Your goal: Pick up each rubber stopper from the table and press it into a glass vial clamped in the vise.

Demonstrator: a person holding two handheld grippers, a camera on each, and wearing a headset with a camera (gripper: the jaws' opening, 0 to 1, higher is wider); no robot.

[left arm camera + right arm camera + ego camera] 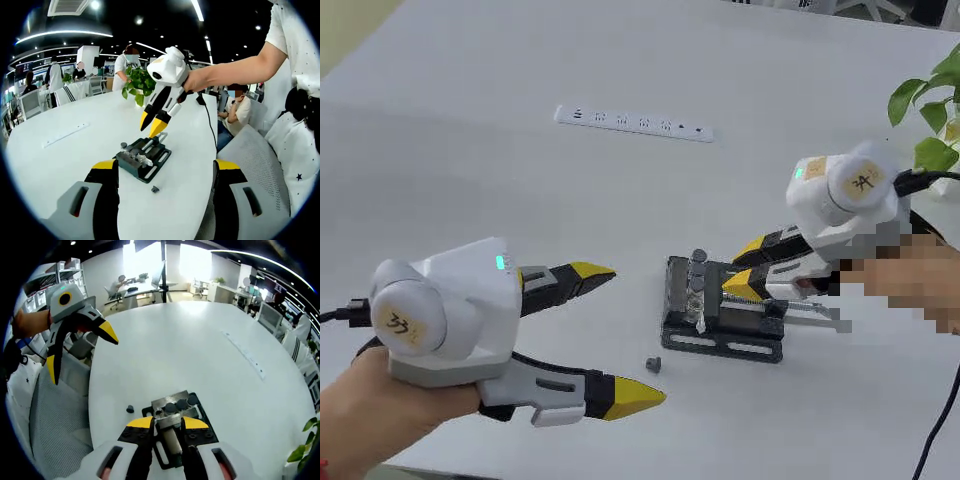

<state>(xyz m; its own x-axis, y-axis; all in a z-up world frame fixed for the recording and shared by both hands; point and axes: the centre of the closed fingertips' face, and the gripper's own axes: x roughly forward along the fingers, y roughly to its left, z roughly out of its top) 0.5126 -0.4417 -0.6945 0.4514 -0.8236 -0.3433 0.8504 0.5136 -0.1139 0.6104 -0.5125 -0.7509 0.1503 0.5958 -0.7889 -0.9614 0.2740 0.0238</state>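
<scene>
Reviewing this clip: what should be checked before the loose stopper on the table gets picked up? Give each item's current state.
1. Small dark rubber stopper lies free on the white table: ok.
2. Left gripper open and empty: ok.
3. Nothing between left gripper and stopper: ok.
4. Right gripper open, at the black metal vise: ok.
5. Unplugged glass vial waiting in the vise: cannot tell; three dark stoppers already sit there.

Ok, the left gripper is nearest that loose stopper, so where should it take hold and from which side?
Grip the rubber stopper across its round sides, coming down from above with the open left gripper. It sits small and low on the table, apart from the vise, so a jaw probably fits either side.
</scene>
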